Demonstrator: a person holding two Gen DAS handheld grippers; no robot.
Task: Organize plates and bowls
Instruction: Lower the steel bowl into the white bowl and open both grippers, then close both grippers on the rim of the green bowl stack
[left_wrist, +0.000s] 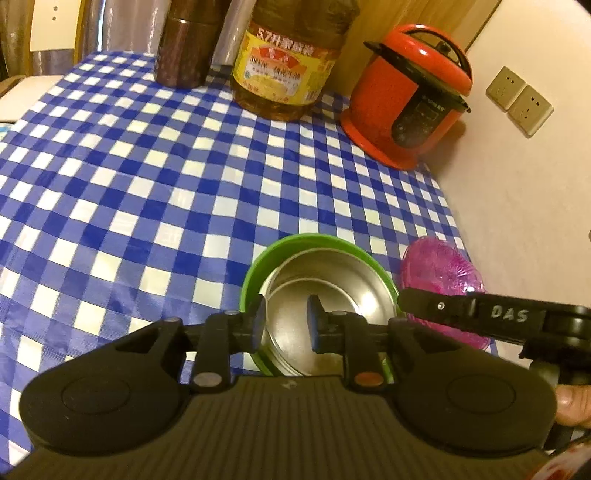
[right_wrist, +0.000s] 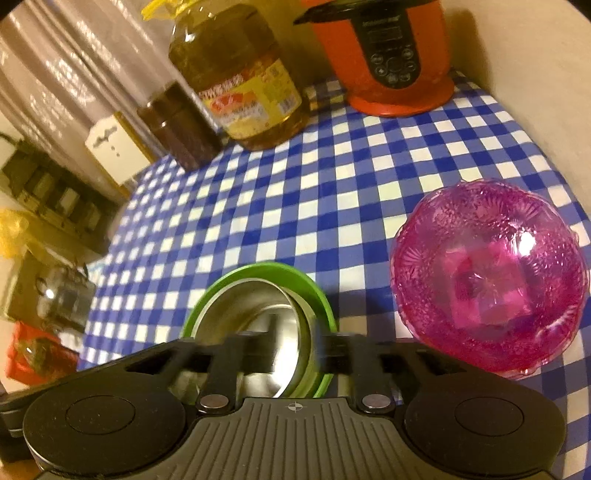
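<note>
A green bowl (left_wrist: 255, 266) with a steel bowl (left_wrist: 332, 280) nested inside it sits near the front of the checked cloth (left_wrist: 147, 166), with a pink bowl (right_wrist: 487, 280) just beside it on the right. The left gripper (left_wrist: 286, 325) straddles the left rim of the nested pair — one pad outside the green wall, one inside the steel bowl — though I cannot tell whether it presses. The right gripper (right_wrist: 299, 350) straddles the right rim likewise; its fingers are blurred, so its grip cannot be told either. At the back stand an oil jug (left_wrist: 284, 66), a dark jar (left_wrist: 184, 48) and a red cooker (left_wrist: 406, 96).
</note>
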